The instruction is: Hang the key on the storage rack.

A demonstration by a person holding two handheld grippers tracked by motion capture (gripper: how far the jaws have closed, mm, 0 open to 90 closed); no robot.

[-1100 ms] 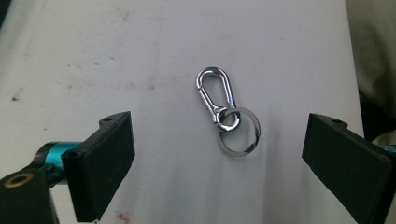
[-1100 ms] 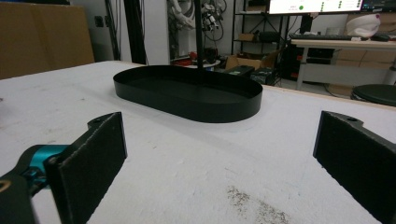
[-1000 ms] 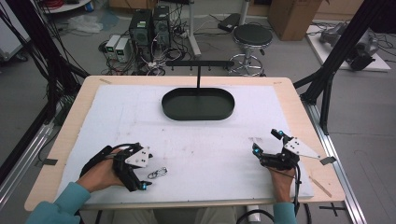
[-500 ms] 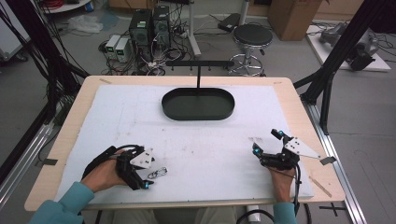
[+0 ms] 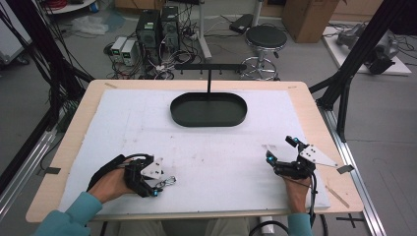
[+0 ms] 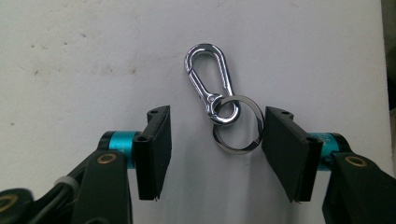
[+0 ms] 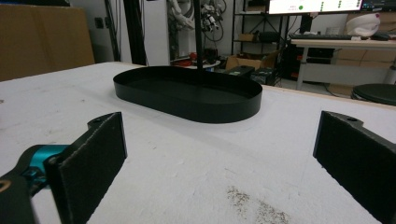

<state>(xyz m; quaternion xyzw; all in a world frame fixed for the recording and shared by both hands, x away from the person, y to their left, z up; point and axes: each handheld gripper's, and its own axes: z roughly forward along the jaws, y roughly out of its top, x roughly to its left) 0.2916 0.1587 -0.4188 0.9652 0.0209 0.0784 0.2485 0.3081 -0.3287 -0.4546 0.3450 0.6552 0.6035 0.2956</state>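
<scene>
White table mat (image 6: 70, 46), carabiner keyring (image 6: 219, 102) lying flat, long axis pointing away, left claw (image 6: 215, 149) closing, half-open around it

A lab workspace around a pale wooden table (image 5: 314, 105) covered by a white foam mat (image 5: 128, 118).

Beyond the table's far edge, at the upper centre of the high view, black computer towers (image 5: 156, 25) sit among tangled cables on a grey concrete floor (image 5: 378, 128). A round black stool with a chrome base (image 5: 266, 40) stands right of them, and a brown cardboard box (image 5: 309, 17) behind it. Black metal frame struts (image 5: 366, 46) slant down at the upper right. In the right gripper view, a lit monitor (image 7: 315, 5) sits over a desk at the upper right.
</scene>
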